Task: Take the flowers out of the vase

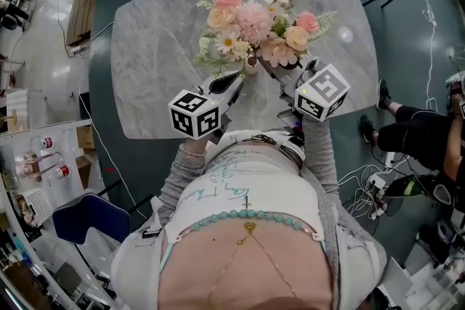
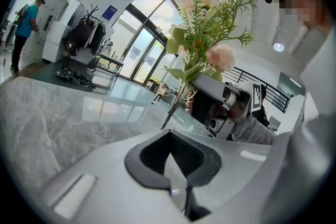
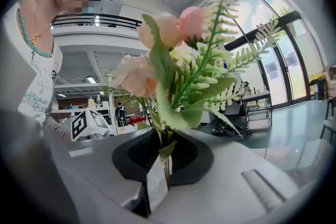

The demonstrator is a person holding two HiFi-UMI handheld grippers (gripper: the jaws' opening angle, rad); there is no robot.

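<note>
My right gripper [image 3: 160,164] is clamped shut on the stems of the flowers [image 3: 181,60]. The flowers stand upright above its jaws, over the marble table [image 1: 145,47]. My left gripper [image 2: 174,176] is closed with nothing between its jaws and sits just beside the flowers.
</note>
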